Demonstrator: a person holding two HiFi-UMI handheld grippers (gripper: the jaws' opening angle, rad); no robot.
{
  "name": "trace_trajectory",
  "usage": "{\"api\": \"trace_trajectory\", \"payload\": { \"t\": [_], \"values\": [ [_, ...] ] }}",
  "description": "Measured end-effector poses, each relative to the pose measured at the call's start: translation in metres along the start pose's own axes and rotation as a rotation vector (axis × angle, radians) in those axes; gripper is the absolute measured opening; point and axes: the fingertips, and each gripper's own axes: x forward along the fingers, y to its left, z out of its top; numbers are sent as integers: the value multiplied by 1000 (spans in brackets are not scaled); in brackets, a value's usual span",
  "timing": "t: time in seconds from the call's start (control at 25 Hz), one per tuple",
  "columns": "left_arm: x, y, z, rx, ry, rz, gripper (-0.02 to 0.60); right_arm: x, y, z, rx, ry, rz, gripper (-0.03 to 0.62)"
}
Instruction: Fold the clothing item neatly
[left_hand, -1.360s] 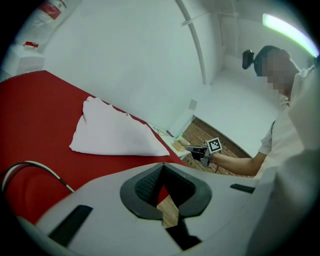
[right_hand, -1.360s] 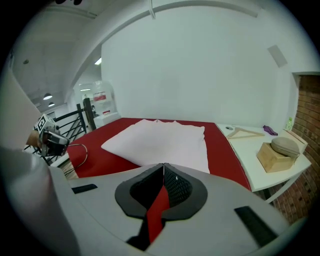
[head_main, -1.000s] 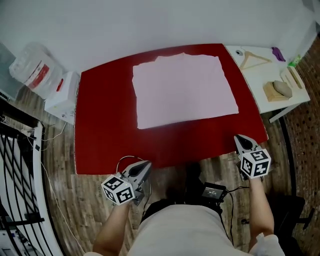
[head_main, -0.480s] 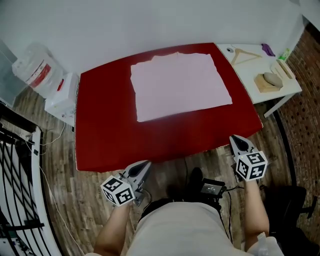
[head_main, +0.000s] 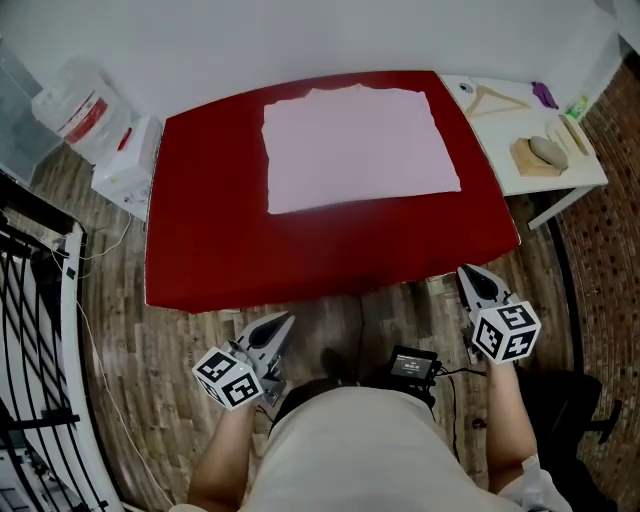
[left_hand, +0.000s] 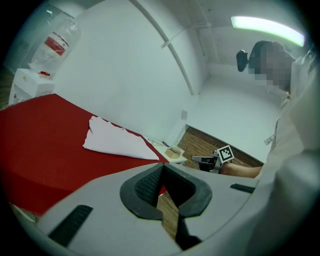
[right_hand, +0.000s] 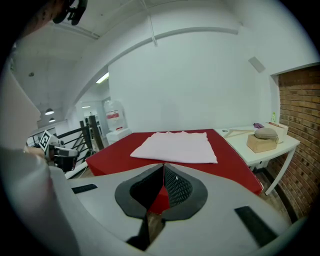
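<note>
A pale pink folded garment lies flat at the far side of the red table, a neat rectangle. The same garment shows in both gripper views, well ahead of the jaws. My left gripper hangs off the table's near edge, over the wood floor, shut and empty. My right gripper hovers just off the near right corner, also shut with nothing in it. Both are far from the garment.
A white side table at the right holds a wooden hanger, a block with a stone-like lump and small items. A water jug on a white stand sits left. Black railing runs along the left.
Both grippers have drawn back from the table's near edge toward the person, and the camera has backed away with them. The garment lies unchanged.
</note>
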Motion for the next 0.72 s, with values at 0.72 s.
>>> {"api": "trace_trajectory", "payload": {
  "t": [0.72],
  "values": [
    [3,-129,-70,-40,10,-12,6,-87,16,-34,15,5,200,14]
  ]
}}
